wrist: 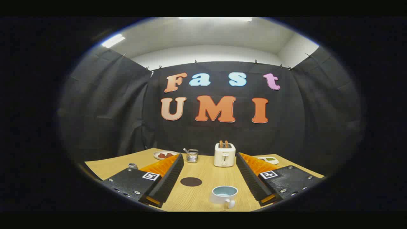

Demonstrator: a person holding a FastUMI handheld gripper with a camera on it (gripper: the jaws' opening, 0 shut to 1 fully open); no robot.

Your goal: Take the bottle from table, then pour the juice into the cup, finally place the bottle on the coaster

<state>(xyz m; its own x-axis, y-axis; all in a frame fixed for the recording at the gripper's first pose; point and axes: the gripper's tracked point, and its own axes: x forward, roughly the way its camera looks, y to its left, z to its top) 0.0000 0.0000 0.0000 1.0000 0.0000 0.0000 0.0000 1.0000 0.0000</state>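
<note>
Gripper [210,159] spread wide, nothing btwn fingers, held above wooden counter [203,197]. Cup [224,194] w/ pale blue inside btwn fingers near their bases, dark round coaster [191,181] just beside it. Beyond fingertips: toaster [224,154] w/ toast, wire caddy [192,156], plate [164,155].

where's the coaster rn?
Gripper view: the dark round coaster lies on the wooden table between the open, empty tongs, nearer the left finger, beside the cup, before the toaster.
</note>
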